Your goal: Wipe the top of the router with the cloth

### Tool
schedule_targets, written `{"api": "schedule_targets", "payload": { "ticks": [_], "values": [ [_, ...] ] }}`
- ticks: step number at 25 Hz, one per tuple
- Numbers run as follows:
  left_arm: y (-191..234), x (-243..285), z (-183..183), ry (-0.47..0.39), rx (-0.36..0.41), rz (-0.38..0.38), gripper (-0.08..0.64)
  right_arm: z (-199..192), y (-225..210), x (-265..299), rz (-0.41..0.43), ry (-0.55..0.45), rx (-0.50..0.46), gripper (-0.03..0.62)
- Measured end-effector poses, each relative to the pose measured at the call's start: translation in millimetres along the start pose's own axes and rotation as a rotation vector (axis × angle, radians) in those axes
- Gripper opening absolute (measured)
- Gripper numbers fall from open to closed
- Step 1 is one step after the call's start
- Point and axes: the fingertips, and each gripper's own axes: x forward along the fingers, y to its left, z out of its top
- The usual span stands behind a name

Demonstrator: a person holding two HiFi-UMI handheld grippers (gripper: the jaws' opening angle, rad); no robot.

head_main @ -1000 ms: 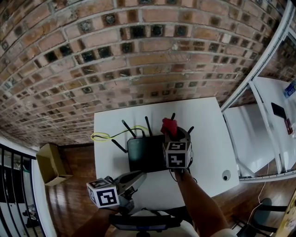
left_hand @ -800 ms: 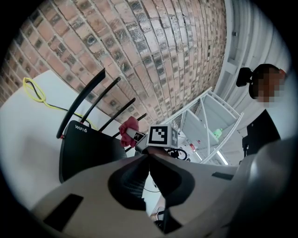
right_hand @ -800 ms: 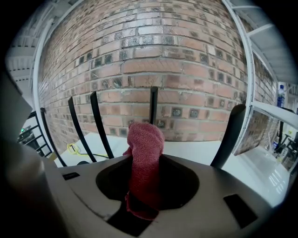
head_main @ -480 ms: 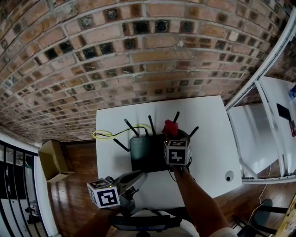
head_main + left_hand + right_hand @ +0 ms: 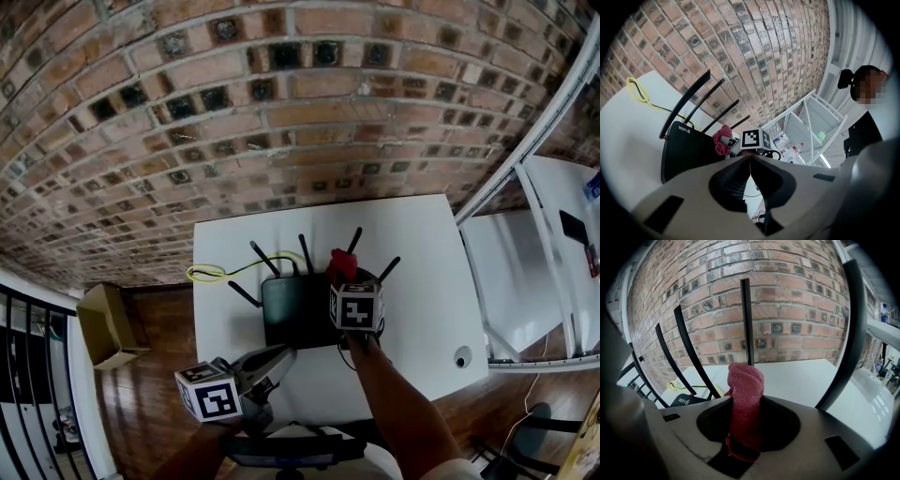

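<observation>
A black router [image 5: 292,309] with several upright antennas lies on the white table [image 5: 412,244]. My right gripper [image 5: 345,279] hangs over the router's right rear part, shut on a bunched red cloth [image 5: 341,265]. In the right gripper view the cloth [image 5: 746,399] sticks up from between the jaws of the right gripper [image 5: 745,425], with the router [image 5: 686,401] low at the left. My left gripper [image 5: 284,354] stays at the table's near edge, short of the router. Its jaws are shut with nothing between them [image 5: 750,158], and it looks at the router [image 5: 686,150] and the cloth [image 5: 722,139].
A yellow cable [image 5: 211,275] loops on the table left of the router. A small round object [image 5: 458,356] sits at the table's near right corner. A brick wall rises behind. A cardboard box [image 5: 103,328] lies on the floor at left. A white frame [image 5: 525,197] stands at right.
The right gripper has sunk a little toward the router with the cloth still in it. The left gripper has kept its place.
</observation>
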Motion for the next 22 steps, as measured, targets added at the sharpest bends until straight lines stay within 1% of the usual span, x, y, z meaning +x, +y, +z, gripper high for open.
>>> {"api": "schedule_targets", "payload": {
  "ticks": [3, 5, 8, 10, 13, 17, 19, 20, 22],
  "values": [
    [-2.6, 0.2, -1.4, 0.007, 0.002, -0.001, 0.032, 2.3, 0.2, -13.9, 0.01, -0.028, 0.028, 0.14],
    [-6.8, 2.0, -0.2, -0.001, 0.01, -0.021, 0.032, 10.0, 0.6, -30.4, 0.019, -0.069, 0.062, 0.14],
    [-12.0, 5.7, -2.8, 0.001, 0.026, -0.044, 0.032, 24.1, -1.5, -56.8, 0.058, -0.147, 0.15, 0.14],
    [-19.3, 9.6, -5.8, 0.01, 0.03, -0.057, 0.032, 33.6, -8.1, -73.1, 0.089, -0.203, 0.245, 0.14],
    [-30.7, 14.5, -11.5, 0.026, 0.035, -0.08, 0.032, 49.2, -17.7, -95.5, 0.14, -0.278, 0.416, 0.14],
    [-38.5, 17.8, -19.9, 0.052, 0.058, -0.091, 0.032, 74.2, -25.9, -118.5, 0.267, -0.386, 0.676, 0.14],
    [-40.1, 18.1, -24.6, 0.062, 0.056, -0.091, 0.032, 78.1, -30.7, -123.4, 0.326, -0.415, 0.794, 0.14],
    [-40.0, 17.8, -27.0, 0.067, 0.055, -0.089, 0.032, 77.6, -32.4, -123.8, 0.342, -0.42, 0.827, 0.14],
    [-43.0, 17.3, -28.2, 0.068, 0.054, -0.089, 0.032, 74.1, -34.4, -122.7, 0.352, -0.419, 0.853, 0.14]
  ]
}}
